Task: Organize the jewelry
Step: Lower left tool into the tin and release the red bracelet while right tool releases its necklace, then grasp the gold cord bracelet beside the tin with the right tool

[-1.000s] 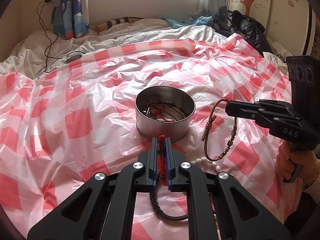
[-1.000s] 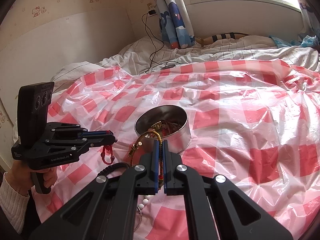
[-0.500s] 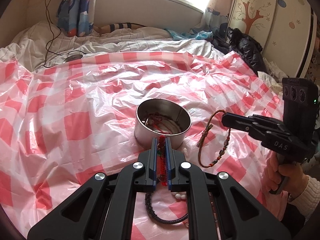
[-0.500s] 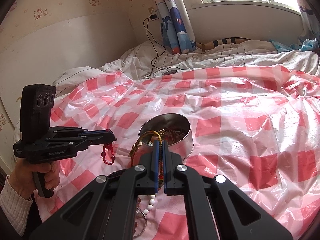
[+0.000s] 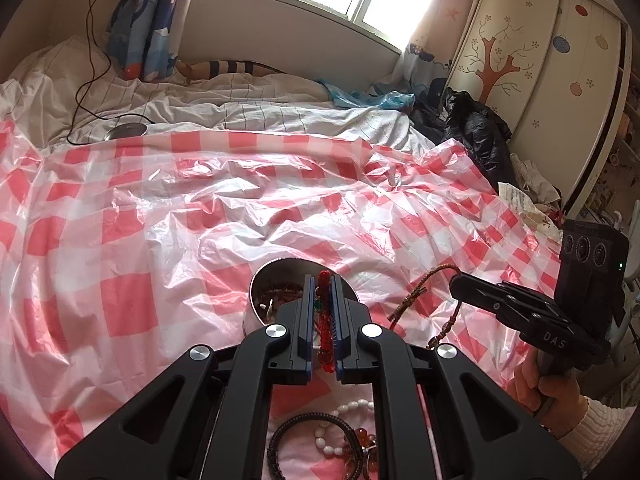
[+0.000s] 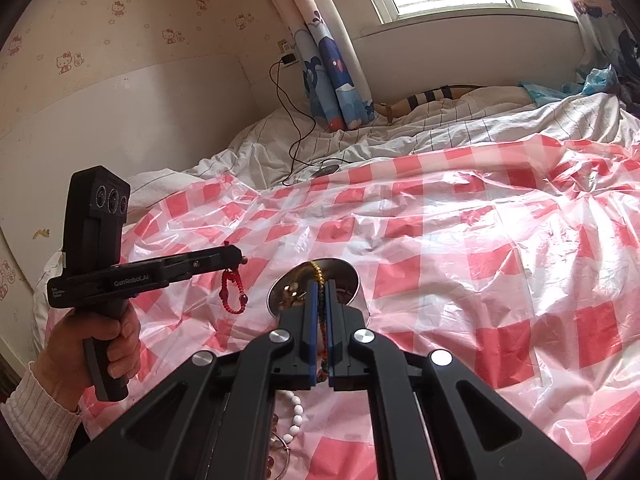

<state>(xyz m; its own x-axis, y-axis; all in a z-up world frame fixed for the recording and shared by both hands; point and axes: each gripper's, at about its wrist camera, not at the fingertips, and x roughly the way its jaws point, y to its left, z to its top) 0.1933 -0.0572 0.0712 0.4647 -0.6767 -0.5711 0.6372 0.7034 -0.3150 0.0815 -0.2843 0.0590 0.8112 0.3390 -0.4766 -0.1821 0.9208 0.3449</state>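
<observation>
Bed under a checked plastic sheet (image 5: 168,208): left tongs (image 5: 322,308) pinch a red cord bracelet (image 6: 232,292), right tongs (image 6: 319,320) a braided one (image 5: 420,296) (lifted clear), steel tin (image 6: 352,280) at twelve o'clock for dropping.

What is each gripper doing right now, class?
Left gripper: jaws shut on the red bracelet.
Right gripper: jaws shut on the braided bracelet.

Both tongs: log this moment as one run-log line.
left tongs: shut on red bracelet | right tongs: shut on braided bracelet | metal tin: between, holds jewelry | beads: loose on sheet
</observation>
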